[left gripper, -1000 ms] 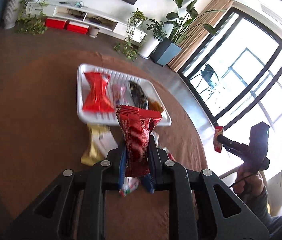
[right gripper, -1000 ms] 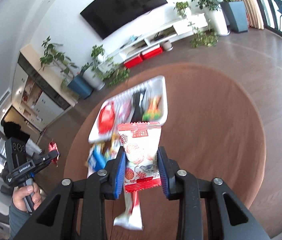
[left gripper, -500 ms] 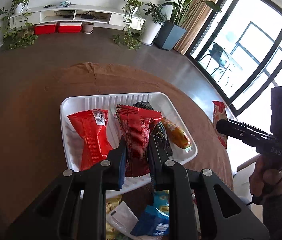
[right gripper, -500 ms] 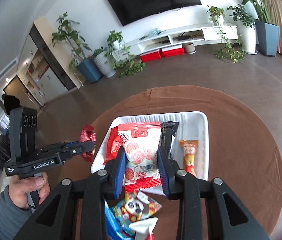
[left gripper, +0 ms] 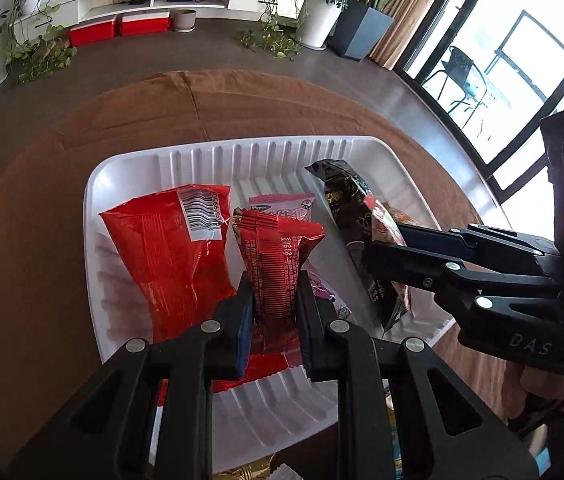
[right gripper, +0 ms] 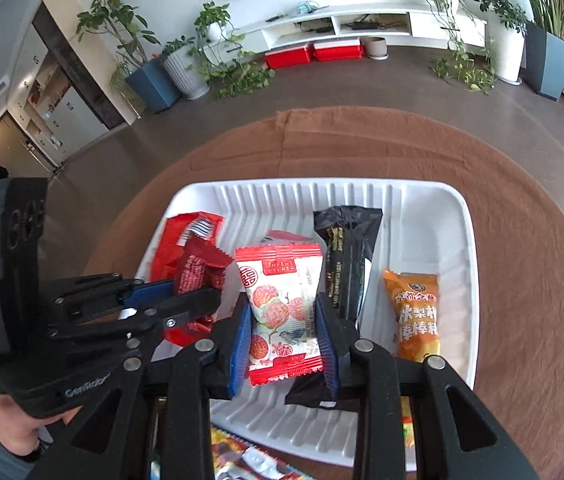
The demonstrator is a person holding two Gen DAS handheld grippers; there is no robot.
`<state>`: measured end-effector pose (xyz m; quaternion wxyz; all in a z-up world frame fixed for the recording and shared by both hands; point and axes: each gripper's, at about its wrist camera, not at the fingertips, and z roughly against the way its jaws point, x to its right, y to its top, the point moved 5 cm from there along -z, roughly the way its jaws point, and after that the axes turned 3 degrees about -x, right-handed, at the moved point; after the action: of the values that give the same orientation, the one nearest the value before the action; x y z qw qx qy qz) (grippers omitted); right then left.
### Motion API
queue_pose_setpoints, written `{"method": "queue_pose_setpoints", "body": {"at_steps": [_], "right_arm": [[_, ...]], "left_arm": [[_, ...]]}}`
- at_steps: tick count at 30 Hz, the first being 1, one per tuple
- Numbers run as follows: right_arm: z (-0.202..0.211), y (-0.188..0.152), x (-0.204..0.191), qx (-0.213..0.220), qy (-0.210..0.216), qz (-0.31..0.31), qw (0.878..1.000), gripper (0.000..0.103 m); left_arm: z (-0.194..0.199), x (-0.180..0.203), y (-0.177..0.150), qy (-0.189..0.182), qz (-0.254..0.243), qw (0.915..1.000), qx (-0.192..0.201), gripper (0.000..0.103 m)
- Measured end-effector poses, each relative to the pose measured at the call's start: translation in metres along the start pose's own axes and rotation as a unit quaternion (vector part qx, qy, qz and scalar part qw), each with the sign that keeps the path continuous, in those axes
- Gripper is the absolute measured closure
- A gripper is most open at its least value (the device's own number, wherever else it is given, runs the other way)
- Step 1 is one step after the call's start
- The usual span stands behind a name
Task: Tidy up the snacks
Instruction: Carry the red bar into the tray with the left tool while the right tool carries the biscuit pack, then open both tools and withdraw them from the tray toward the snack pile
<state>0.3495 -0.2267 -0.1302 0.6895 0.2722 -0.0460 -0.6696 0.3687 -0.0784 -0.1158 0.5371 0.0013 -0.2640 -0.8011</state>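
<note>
Round surface (right gripper: 522, 280) under brown cloth, living room behind. White tray (right gripper: 466, 240) on it, several snacks already inside. Left gripper (left gripper: 271, 280) pinching dark red packet (left gripper: 277, 248) above tray's middle. Right gripper (right gripper: 284, 312) pinching white lychee-print packet (right gripper: 282, 300) over tray beside black packet (right gripper: 348, 256). Step: placing both. Next: lower into free gaps, spread jaws, avoid bumping each other.

the white tray's (right gripper: 464, 240) far right corner lay bare; a black packet (right gripper: 346, 256) and orange packet (right gripper: 418, 312) crowded its right half.
</note>
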Motion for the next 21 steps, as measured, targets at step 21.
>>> {"method": "queue_pose_setpoints", "body": {"at_steps": [21], "right_arm": [[-0.016,0.001,-0.001,-0.005,-0.021,0.003,1.0,0.066]], "left_arm": [[-0.019,0.007,-0.009,0.006,-0.012,0.9998,-0.015,0.082]]}}
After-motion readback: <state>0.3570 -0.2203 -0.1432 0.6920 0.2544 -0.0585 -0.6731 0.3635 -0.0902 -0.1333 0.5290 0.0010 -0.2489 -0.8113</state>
